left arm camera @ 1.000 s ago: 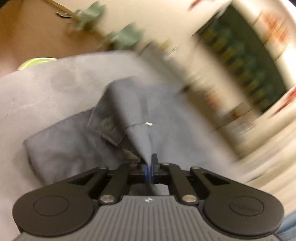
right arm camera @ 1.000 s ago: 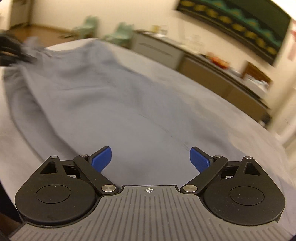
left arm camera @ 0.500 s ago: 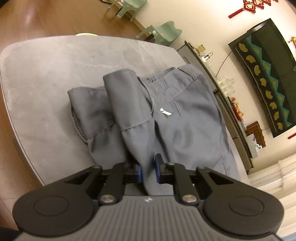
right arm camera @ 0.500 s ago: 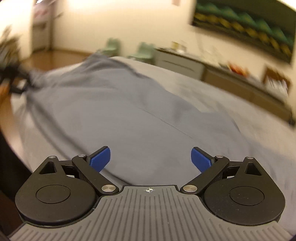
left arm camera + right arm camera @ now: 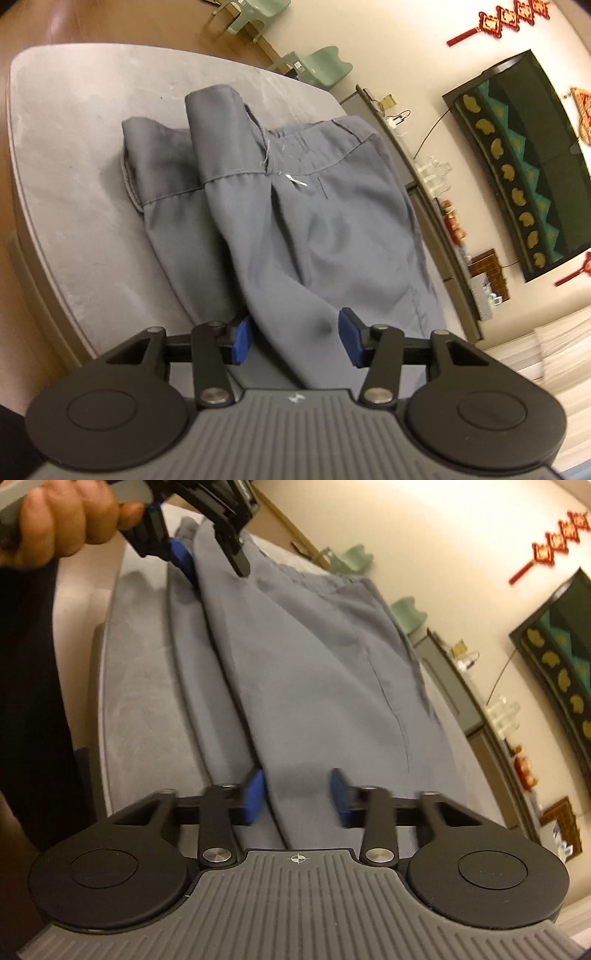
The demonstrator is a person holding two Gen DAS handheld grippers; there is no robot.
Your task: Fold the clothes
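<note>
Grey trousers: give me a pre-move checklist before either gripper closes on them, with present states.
1. Left gripper open, fabric fold between its pads: ok.
2. Right gripper open, straddling the same raised fold: ok.
3. Grey trousers resting wholly on the table, nothing over the visible edges: ok.
4. Trousers lying flat: not ok, a ridge runs along them and the waistband end is bunched.
5. Hand gripping the left gripper's handle firmly: ok.
6. Far leg hems aligned: cannot tell, out of view.
</note>
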